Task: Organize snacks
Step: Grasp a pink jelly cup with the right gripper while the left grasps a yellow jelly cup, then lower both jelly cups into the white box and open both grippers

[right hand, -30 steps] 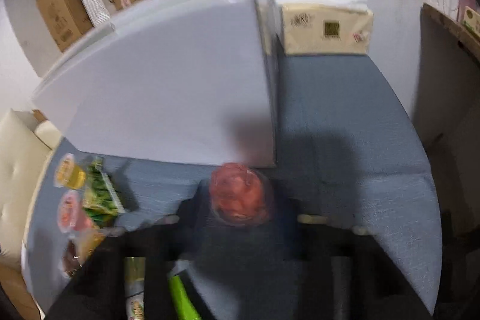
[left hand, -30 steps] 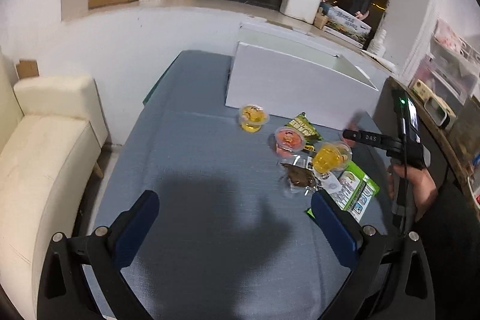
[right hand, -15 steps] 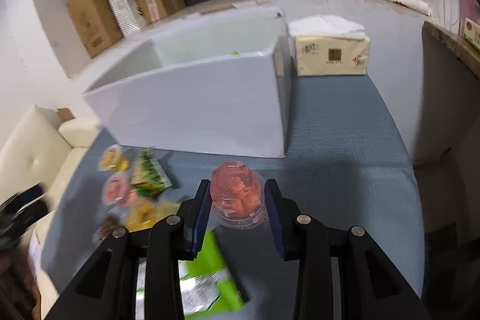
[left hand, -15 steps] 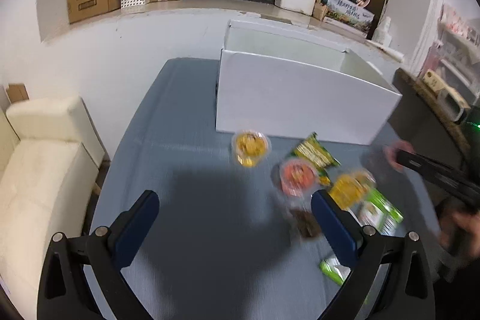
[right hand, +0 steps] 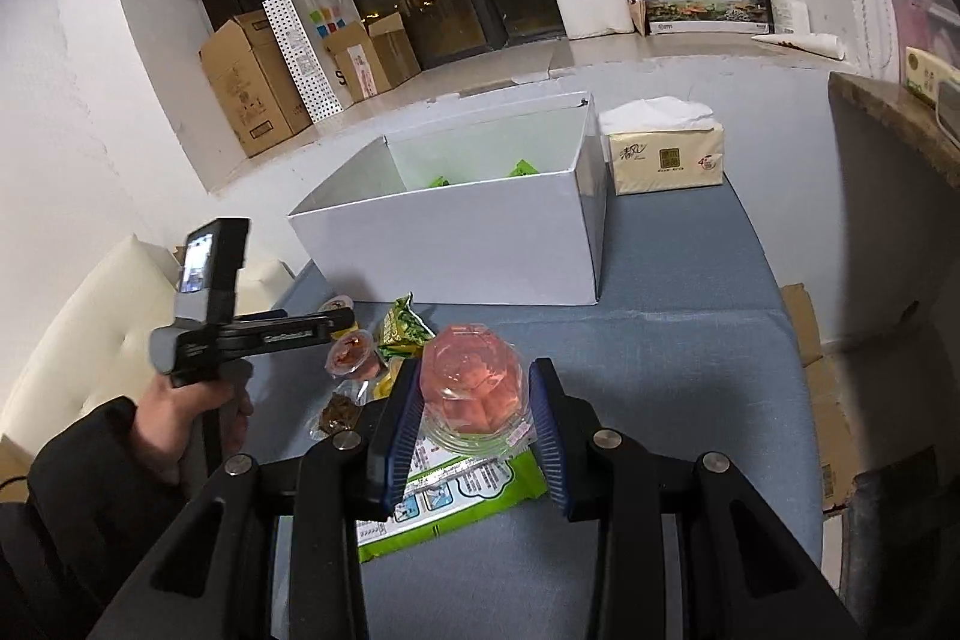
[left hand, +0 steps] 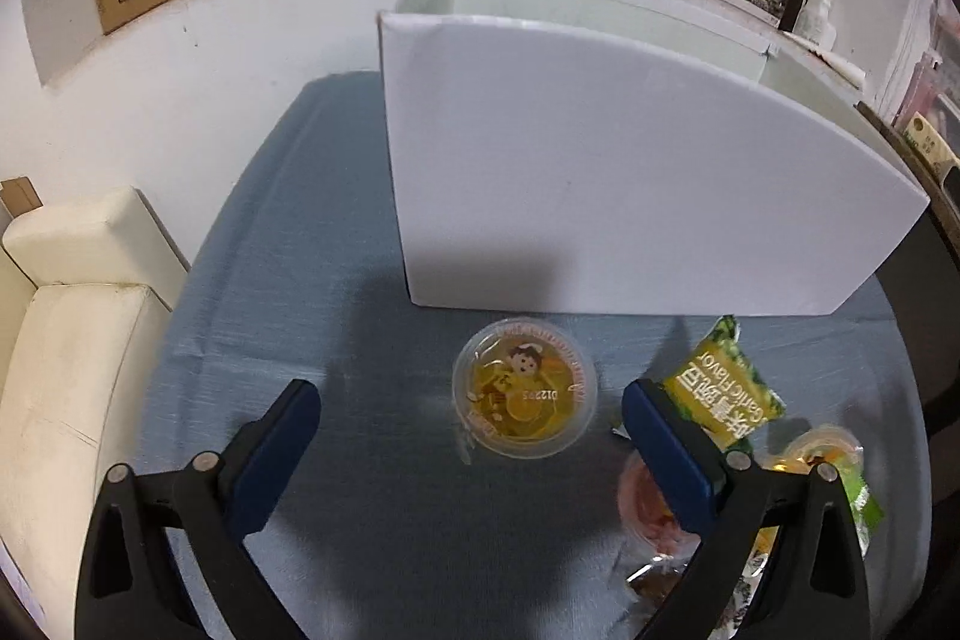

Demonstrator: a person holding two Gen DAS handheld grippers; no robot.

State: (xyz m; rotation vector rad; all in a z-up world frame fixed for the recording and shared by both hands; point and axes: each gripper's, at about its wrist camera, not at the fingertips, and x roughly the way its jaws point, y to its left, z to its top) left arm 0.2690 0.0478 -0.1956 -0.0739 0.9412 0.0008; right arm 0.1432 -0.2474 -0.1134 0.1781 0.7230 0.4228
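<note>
Right gripper (right hand: 474, 403) clamps a pink jelly cup (right hand: 474, 388) bound for the white box (right hand: 456, 232); left gripper (left hand: 468, 436), empty and closing, should center its pads on the yellow cup (left hand: 523, 403).

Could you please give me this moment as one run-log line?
right gripper: shut on pink jelly cup, lifted | left gripper: jaws closing around yellow jelly cup, not touching | white box: open, green packets inside

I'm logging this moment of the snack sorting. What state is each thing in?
white box: open-topped, green packets inside
pink jelly cup: clamped, lifted
right gripper: shut on it
left gripper: closing, pads clear
yellow jelly cup: sealed, on table
garlic snack packet: lying flat
tissue pack: opened
</note>
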